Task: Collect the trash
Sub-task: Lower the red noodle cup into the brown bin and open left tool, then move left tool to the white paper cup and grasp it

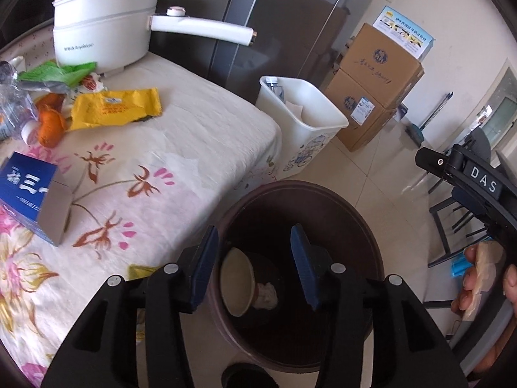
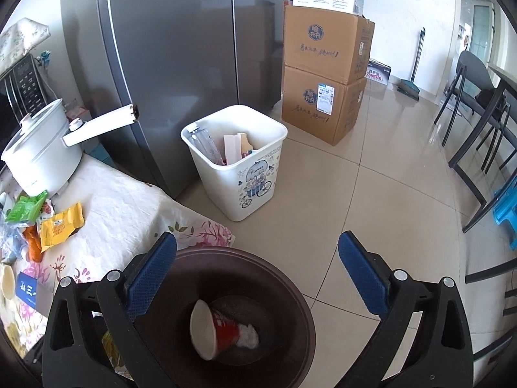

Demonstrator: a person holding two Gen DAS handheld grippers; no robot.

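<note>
A dark brown round bin (image 1: 362, 226) (image 2: 290, 278) stands on the floor beside the table. In it lie a red paper cup (image 2: 213, 329) (image 1: 236, 281) on its side and a crumpled tissue (image 2: 247, 336) (image 1: 266, 296). My left gripper (image 1: 253, 265) is open and empty right above the bin. My right gripper (image 2: 257, 278) is open and empty above the bin too. On the floral tablecloth (image 1: 194, 148) lie a yellow wrapper (image 1: 113, 106) (image 2: 59, 226), a green wrapper (image 1: 56, 72), orange peel (image 1: 50, 123) and a blue box (image 1: 29, 190).
A white electric pot (image 1: 103, 29) stands at the table's back. A white patterned bin (image 2: 239, 161) (image 1: 303, 113) with trash stands by the grey fridge (image 2: 177, 48). Cardboard boxes (image 2: 326, 64) are stacked behind it. Dark chairs (image 2: 478, 110) stand at the right.
</note>
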